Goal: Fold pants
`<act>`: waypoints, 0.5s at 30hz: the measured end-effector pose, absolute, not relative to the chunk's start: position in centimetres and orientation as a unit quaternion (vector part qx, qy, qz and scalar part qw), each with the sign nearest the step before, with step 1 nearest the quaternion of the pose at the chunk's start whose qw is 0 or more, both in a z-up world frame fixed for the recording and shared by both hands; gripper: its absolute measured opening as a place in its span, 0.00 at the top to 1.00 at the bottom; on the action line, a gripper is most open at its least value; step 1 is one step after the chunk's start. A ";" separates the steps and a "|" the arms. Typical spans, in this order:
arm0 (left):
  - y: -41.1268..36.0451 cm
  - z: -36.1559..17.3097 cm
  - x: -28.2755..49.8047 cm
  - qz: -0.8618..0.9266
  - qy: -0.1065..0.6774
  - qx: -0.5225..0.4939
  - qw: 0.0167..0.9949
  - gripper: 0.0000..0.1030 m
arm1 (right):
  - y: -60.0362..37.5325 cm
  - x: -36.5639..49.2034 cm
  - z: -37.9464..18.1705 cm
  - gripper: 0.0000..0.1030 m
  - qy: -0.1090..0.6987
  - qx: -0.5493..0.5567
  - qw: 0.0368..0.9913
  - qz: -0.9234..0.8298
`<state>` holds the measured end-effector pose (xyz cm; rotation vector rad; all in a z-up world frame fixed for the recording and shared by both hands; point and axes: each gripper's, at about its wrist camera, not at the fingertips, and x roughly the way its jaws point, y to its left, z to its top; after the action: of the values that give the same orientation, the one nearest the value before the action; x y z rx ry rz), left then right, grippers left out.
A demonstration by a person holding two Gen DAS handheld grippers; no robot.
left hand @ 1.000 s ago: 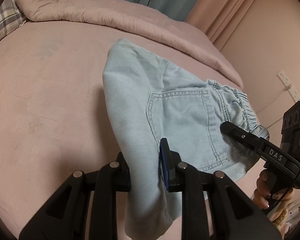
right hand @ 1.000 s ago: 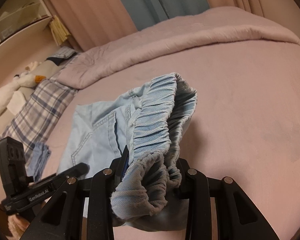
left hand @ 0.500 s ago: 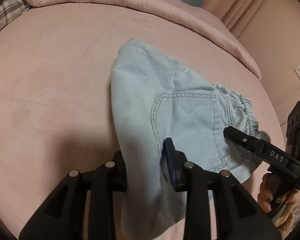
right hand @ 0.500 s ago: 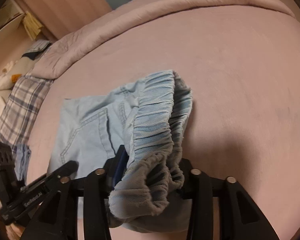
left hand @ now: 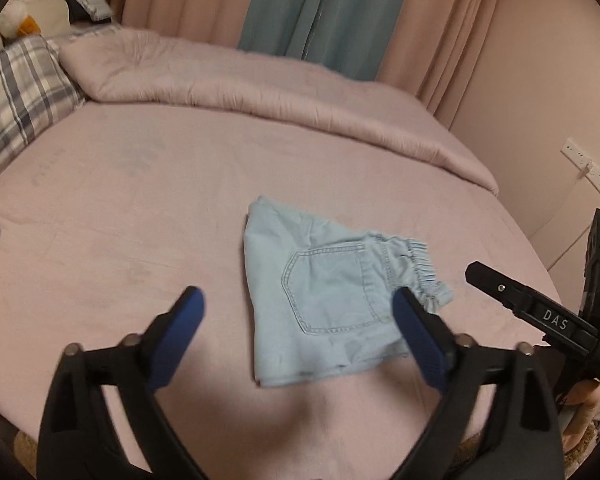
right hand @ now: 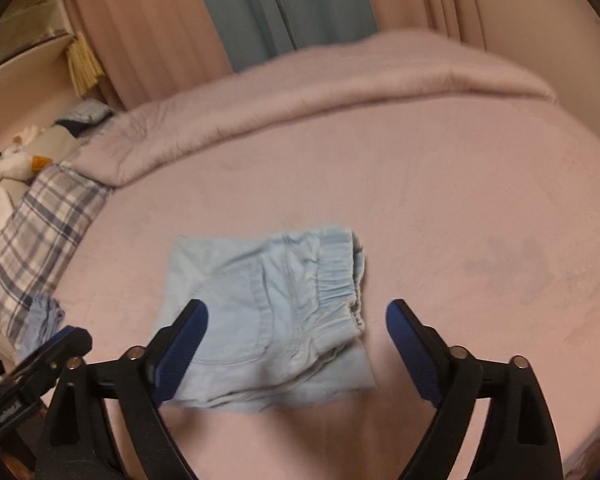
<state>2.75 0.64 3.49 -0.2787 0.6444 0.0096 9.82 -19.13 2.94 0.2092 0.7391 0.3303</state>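
The pants (left hand: 332,304) lie folded into a compact, roughly square bundle on the pink bed (left hand: 140,208), near the middle of the sheet and toward its near edge; a back pocket (left hand: 328,288) faces up and the gathered elastic waistband (left hand: 424,276) sits along the bundle's right side in the left wrist view; in the right wrist view the waistband (right hand: 340,276) runs down the right side of the bundle too, though that picture is blurred.

The left tongs (left hand: 296,316) stand wide apart above the bed, holding nothing; the pants show between the blue pads (left hand: 416,336), with the right pad overlapping the bundle's lower right corner in the picture; whether it touches the cloth cannot be told.

The right tongs (right hand: 296,328) are likewise spread wide and hold nothing; the left pad (right hand: 184,344) overlaps the bundle's lower left part, the right one stands clear of it over bare sheet.

From the left wrist view the right tongs' black body, marked DAS, shows at the right edge; a folded pink duvet (left hand: 260,80) lies along the far side of the bed; a plaid pillow (left hand: 16,100) lies at the left; pink and teal curtains (left hand: 320,8) hang behind.
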 end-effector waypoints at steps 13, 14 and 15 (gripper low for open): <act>-0.2 1.7 0.0 0.043 0.340 -0.126 0.931 0.01 | -18.0 6.2 2.7 0.09 0.343 0.091 0.928 0.111; 0.0 1.5 0.0 0.044 0.342 -0.129 0.930 0.01 | -17.8 6.1 2.8 0.09 0.343 0.088 0.928 0.114; 0.0 1.5 -0.1 0.045 0.342 -0.130 0.930 0.00 | -17.7 5.9 2.8 0.09 0.342 0.086 0.929 0.116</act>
<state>-0.11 -0.03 1.51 -0.2663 0.7010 0.0914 5.92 -17.70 2.80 0.1759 0.7009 0.2372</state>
